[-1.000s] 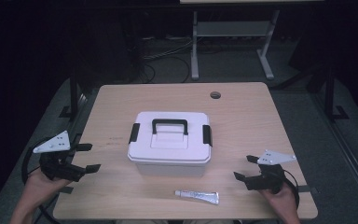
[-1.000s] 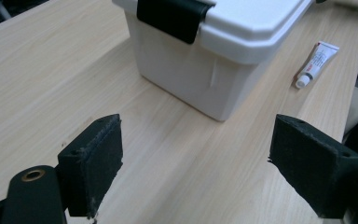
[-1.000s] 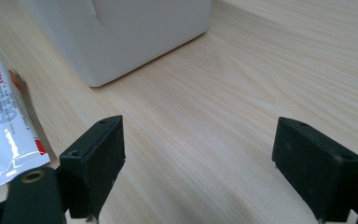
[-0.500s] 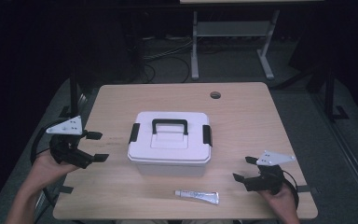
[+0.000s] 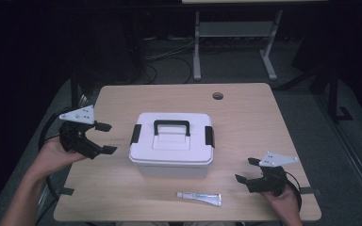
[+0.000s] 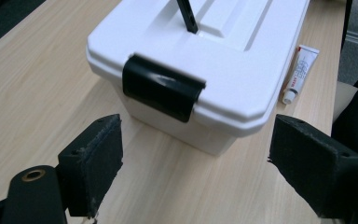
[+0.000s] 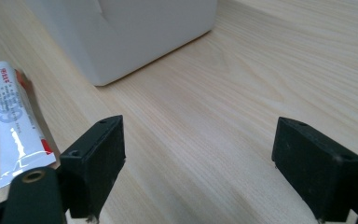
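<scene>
Each black gripper carries a grey three-cornered plate with small holes and a trailing black cable. The left gripper (image 5: 102,138) and right gripper (image 5: 246,170) end in blocky, matte jaws; a brass-ringed hole sits beside one.

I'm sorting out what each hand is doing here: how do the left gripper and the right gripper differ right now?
The left gripper is raised beside the white box's left end, its jaws facing the black latch; the right gripper sits low at the table's near right corner, apart from the box. The tube lies close to the right gripper, far from the left one. Both stand open and hold nothing.
</scene>
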{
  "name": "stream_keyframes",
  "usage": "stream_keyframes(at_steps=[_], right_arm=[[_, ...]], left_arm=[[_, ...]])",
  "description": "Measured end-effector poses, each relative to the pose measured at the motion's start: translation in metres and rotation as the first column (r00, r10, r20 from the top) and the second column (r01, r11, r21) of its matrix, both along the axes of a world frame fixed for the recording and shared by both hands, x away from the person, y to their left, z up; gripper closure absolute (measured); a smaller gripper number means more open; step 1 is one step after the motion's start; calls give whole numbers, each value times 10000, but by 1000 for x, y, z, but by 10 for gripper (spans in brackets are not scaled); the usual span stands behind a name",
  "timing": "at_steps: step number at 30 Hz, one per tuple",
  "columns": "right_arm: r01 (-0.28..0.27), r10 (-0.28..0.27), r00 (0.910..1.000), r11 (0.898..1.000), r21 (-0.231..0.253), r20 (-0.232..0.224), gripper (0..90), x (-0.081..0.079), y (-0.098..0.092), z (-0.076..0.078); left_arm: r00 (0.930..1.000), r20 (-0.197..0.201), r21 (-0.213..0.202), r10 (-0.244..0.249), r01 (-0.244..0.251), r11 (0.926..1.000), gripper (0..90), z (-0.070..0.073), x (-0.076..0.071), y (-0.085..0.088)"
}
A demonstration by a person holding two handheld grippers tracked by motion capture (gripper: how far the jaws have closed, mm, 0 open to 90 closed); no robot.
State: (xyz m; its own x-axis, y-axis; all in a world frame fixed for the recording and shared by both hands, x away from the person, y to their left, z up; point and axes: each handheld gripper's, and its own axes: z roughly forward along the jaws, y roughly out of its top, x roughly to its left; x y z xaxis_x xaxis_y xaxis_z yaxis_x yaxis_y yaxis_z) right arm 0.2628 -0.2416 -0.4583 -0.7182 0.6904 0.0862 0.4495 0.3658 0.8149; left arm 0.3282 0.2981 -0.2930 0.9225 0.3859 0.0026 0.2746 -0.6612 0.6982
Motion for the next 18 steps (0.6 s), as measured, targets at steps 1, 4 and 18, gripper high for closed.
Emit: stream_keyframes(at_steps=[1, 4, 18], right_arm=[[-12, 12, 10000, 10000, 2, 13, 167, 0, 0, 0], [36, -36, 10000, 10000, 32, 29, 167, -1, 0, 1], [80, -81, 10000, 9995, 301, 23, 168, -3, -7, 0]], left_arm=[[10000, -26, 67, -74, 75, 9999, 164, 1, 2, -2], [9998, -60, 180, -193, 194, 9997, 164, 4, 6, -9], [9970, -284, 656, -721, 738, 9951, 165, 17, 25, -41]])
